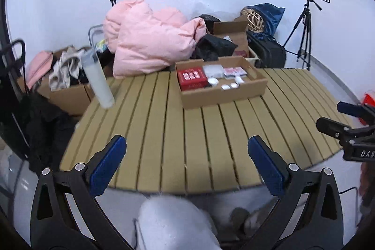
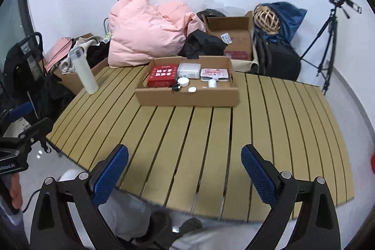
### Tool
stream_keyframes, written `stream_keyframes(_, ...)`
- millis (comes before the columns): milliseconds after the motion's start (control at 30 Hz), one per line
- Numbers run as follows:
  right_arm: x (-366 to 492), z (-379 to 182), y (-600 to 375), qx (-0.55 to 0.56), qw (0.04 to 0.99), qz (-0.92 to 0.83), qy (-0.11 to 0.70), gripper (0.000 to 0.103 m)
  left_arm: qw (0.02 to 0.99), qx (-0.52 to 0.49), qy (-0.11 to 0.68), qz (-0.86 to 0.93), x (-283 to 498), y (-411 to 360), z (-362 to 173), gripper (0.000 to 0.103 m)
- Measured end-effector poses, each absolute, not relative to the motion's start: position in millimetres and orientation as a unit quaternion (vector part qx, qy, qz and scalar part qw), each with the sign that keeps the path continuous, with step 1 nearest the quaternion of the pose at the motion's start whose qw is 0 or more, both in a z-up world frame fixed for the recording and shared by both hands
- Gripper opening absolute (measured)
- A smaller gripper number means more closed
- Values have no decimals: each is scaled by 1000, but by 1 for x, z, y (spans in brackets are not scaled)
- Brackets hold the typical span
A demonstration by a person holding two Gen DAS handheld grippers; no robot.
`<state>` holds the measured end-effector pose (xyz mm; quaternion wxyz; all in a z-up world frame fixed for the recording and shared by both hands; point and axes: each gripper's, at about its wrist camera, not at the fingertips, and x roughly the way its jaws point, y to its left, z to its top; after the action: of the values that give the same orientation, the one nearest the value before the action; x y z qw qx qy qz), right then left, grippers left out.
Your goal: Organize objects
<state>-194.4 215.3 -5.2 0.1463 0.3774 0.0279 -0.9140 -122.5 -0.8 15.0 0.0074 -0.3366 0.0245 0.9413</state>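
sitting at twelve o'clock on the slatted table (image 2: 211,144), the cardboard tray (image 2: 187,95) of small boxes looks light but floppy; grip its stiff rim. left gripper (image 1: 187,163) and right gripper (image 2: 185,170) gape wide, empty.

Black tool (image 2: 184,157) frames, blue textured pads (image 2: 110,176), silver screws, pale trousers (image 1: 173,224).

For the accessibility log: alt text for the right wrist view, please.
Open right gripper hovers empty over the near edge of a slatted table; farther back sit a cardboard tray of small items and a white bottle.
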Motion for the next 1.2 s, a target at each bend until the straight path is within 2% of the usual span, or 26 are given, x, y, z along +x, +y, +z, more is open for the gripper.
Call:
stream_keyframes(300,-111,-24,204,349,136,-927,20,99,16,-337,21,941,-79,9,7,103)
stream_keyframes(1200,-97,-20,199,357,108,-927,32,99,12,-333,10,943,-66,3,5,103)
